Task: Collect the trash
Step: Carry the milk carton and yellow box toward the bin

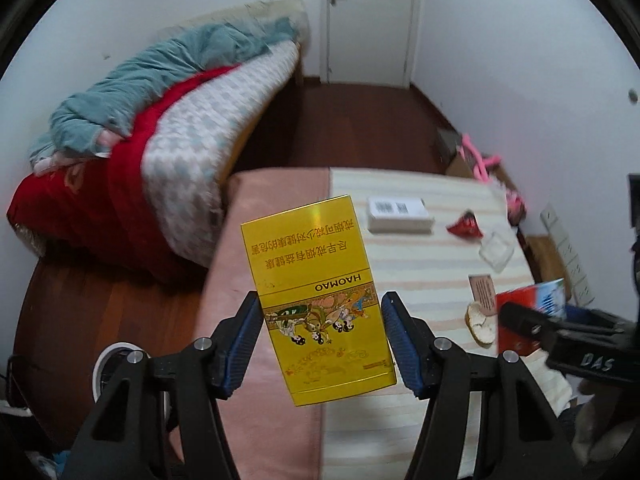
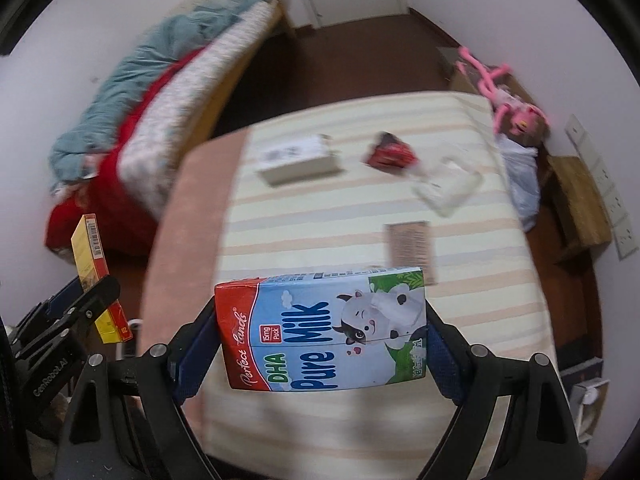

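My left gripper (image 1: 320, 304) is shut on a yellow HAOMAO box (image 1: 316, 280), held upright in the air over the left edge of the striped table (image 1: 400, 264). My right gripper (image 2: 320, 312) is shut on a Pure Milk carton (image 2: 320, 328) lying crosswise between its pads, above the table's near side (image 2: 320, 216). In the right wrist view the left gripper (image 2: 96, 292) and the yellow box (image 2: 92, 264) show at far left. On the table lie a white box (image 2: 298, 158), a red wrapper (image 2: 390, 152), clear plastic (image 2: 448, 186) and a brown card (image 2: 410, 244).
A bed (image 1: 120, 160) with red and teal bedding stands left of the table. A pink plush toy (image 2: 500, 92) and a plastic bag (image 2: 520, 176) sit beyond the table's far right corner, beside a wooden stool (image 2: 576, 200). Dark wooden floor (image 1: 352, 128) runs towards a door.
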{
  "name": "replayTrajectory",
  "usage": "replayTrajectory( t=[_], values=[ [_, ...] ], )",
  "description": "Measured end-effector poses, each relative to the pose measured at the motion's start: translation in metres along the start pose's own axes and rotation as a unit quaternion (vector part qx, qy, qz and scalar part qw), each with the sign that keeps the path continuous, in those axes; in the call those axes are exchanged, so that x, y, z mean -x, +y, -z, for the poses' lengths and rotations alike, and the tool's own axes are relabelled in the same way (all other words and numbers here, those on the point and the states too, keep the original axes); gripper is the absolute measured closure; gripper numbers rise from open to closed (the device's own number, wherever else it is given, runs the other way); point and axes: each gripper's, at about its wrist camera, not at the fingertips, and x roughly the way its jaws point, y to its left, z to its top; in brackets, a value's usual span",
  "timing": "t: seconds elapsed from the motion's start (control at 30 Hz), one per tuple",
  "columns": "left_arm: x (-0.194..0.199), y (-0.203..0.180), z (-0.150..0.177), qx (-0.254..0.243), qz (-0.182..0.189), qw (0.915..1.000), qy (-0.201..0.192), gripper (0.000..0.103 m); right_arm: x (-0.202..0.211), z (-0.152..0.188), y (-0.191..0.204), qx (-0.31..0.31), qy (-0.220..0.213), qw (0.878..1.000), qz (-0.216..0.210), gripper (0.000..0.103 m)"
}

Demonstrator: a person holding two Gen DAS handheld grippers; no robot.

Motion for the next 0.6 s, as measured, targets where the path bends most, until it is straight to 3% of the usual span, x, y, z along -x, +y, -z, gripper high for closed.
replayTrajectory(
  t=[0.2,0.33,0.6],
  values=[
    [0.042,0.072,0.009,0.04,-0.015,0.9987,-0.028,0.046,0.006,0.018,0.097,0.054,0.001,0.997,-0.052,0.012],
    [0.059,0.145,0.027,0.083,-0.045,0.9952,-0.027,0.046,-0.013,0.035,0.174,0.094,0.019,0.991,-0.094,0.012],
    [0.046,0.292,0.085,0.187,-0.096,0.9774,0.024,0.046,-0.091,0.085,0.322,0.179,0.097,0.968,-0.149,0.012]
  ],
)
